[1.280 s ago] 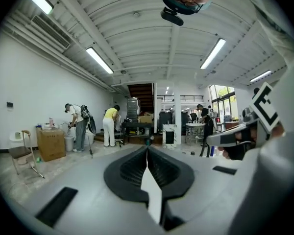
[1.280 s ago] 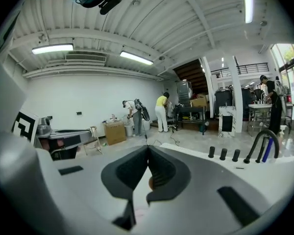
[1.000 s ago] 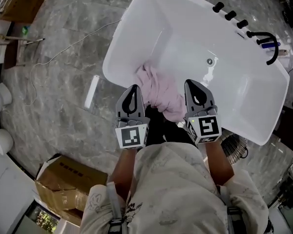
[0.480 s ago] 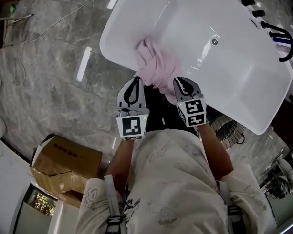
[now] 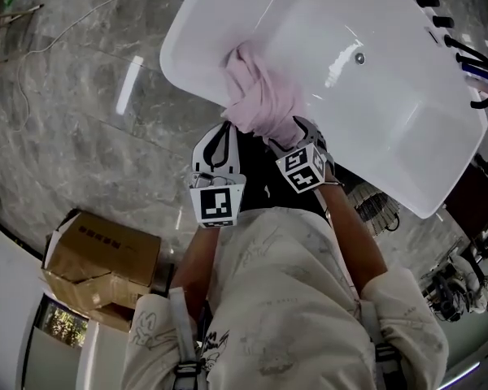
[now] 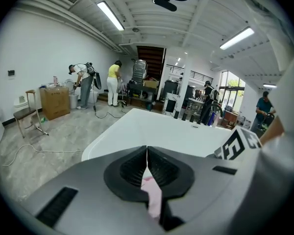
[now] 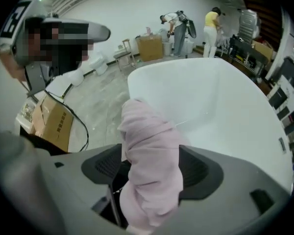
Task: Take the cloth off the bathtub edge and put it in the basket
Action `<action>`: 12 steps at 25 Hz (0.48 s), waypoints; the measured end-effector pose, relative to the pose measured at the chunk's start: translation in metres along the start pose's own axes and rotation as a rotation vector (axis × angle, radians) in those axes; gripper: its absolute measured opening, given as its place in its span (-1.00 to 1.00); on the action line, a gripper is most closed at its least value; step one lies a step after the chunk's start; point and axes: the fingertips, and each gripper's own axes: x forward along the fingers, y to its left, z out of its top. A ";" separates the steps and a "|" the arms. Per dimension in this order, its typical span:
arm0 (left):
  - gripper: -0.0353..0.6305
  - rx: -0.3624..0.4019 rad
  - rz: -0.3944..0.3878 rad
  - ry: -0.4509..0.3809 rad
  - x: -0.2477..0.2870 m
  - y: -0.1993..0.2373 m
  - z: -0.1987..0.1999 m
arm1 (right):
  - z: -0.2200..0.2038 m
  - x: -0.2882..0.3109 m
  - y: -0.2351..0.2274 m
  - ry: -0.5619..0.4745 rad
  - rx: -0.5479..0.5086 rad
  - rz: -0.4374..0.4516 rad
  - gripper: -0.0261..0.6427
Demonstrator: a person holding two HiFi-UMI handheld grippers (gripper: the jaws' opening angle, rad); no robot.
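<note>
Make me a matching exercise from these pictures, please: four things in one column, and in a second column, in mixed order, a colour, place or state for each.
Column one
1. cloth
2. bathtub
3. cardboard box
4. left gripper

Column two
A. brown, on the floor
B. jaws together
C. white
D. pink, hangs over the tub's edge

Pairs: 1-D, 2-C, 3-A, 4-B
</note>
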 end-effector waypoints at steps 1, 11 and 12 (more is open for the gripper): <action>-0.88 -0.003 0.000 0.003 0.001 0.001 -0.001 | -0.005 0.006 0.000 0.030 -0.025 0.001 0.04; -0.88 -0.015 -0.008 0.019 0.012 0.003 -0.005 | -0.041 0.062 -0.007 0.177 -0.138 -0.041 0.10; -0.88 -0.015 -0.008 0.020 0.012 0.003 -0.004 | -0.041 0.063 -0.009 0.174 -0.142 -0.056 0.10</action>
